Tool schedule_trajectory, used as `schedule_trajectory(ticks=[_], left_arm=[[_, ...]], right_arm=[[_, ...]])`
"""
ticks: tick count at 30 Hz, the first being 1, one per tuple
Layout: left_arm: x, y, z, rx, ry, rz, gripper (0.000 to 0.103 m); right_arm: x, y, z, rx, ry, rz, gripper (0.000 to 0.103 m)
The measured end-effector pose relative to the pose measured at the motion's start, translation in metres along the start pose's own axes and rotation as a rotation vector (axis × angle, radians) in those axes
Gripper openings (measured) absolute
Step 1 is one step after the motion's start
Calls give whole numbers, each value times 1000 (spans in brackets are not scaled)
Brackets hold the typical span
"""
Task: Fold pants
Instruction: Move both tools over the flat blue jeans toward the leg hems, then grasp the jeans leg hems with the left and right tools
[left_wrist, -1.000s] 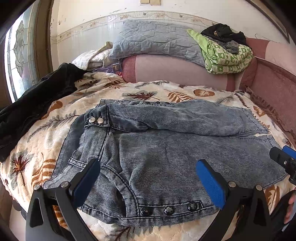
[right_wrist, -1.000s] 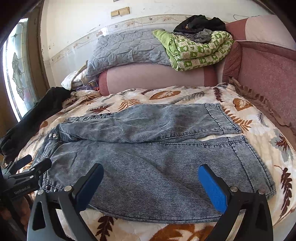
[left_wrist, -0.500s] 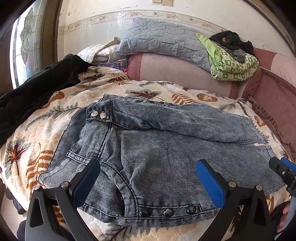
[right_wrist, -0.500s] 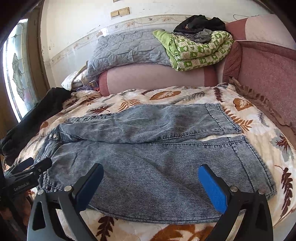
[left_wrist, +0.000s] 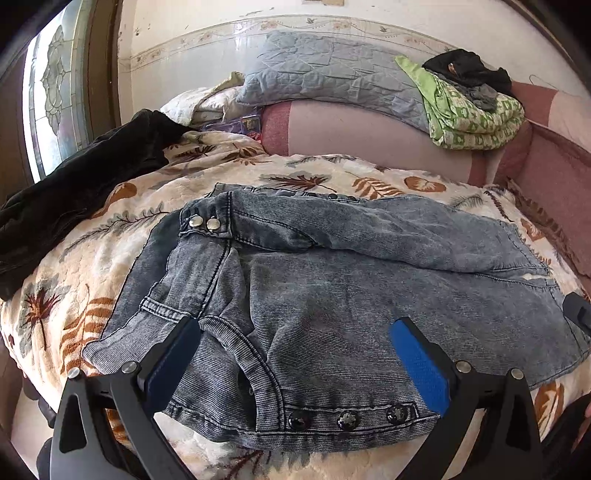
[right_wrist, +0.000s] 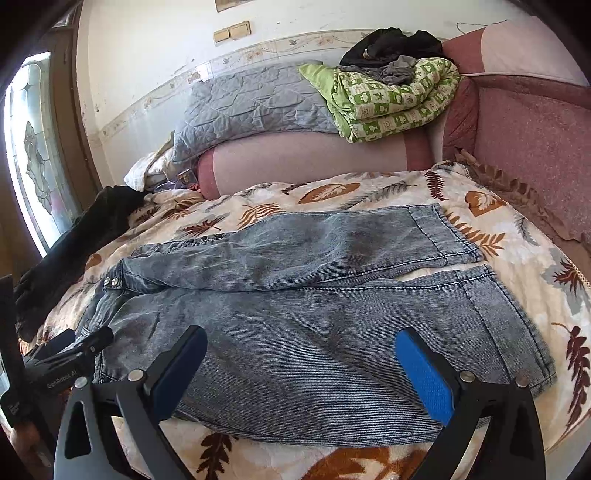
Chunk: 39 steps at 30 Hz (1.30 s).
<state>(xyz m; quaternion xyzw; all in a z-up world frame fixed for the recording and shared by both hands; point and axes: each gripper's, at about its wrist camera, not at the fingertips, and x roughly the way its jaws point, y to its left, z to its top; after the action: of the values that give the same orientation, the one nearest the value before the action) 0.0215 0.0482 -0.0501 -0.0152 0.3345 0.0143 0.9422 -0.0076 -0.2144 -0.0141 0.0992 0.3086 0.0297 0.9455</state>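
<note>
Grey-blue denim pants (left_wrist: 332, 280) lie flat on a leaf-patterned bedspread (left_wrist: 85, 258), waist at the left, both legs running right side by side. In the right wrist view the pants (right_wrist: 314, 314) show their two leg hems at the right. My left gripper (left_wrist: 295, 354) is open and empty, low over the waistband near the front snap buttons (left_wrist: 347, 419). My right gripper (right_wrist: 299, 362) is open and empty over the near leg. The left gripper (right_wrist: 74, 347) also shows at the left edge of the right wrist view.
A black garment (left_wrist: 74, 184) lies on the bed's left side by a patterned window (left_wrist: 51, 92). A grey quilt (left_wrist: 332, 81), a green patterned blanket (right_wrist: 391, 99) and dark clothes (right_wrist: 391, 44) sit on a pink bolster (left_wrist: 369, 136) at the back. A pink padded side (right_wrist: 535, 147) stands at the right.
The left gripper has moved forward and lower toward the waistband, so the pants look larger. The right gripper has barely moved. Both stay open.
</note>
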Motion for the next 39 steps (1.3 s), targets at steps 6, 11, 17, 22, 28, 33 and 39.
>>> schedule_trajectory(ticks=[6, 11, 17, 22, 28, 33, 39], left_arm=[[-3, -5, -1, 30, -2, -16, 103], [-3, -3, -1, 23, 18, -52, 103], [4, 7, 1, -31, 107, -160, 103], [13, 21, 9, -134, 215, -314, 103], [24, 39, 85, -59, 131, -249, 103], [100, 83, 147, -128, 240, -156, 103], [176, 126, 189, -187, 317, -99, 98]], right_arm=[[1, 3, 0, -15, 4, -8, 103], [2, 4, -1, -20, 6, -15, 103], [2, -6, 3, 30, 47, 42, 103], [12, -44, 24, 164, 153, 144, 103], [59, -105, 97, 127, 209, 55, 103], [151, -174, 159, 197, 347, -30, 103], [229, -237, 189, 298, 413, -143, 97]])
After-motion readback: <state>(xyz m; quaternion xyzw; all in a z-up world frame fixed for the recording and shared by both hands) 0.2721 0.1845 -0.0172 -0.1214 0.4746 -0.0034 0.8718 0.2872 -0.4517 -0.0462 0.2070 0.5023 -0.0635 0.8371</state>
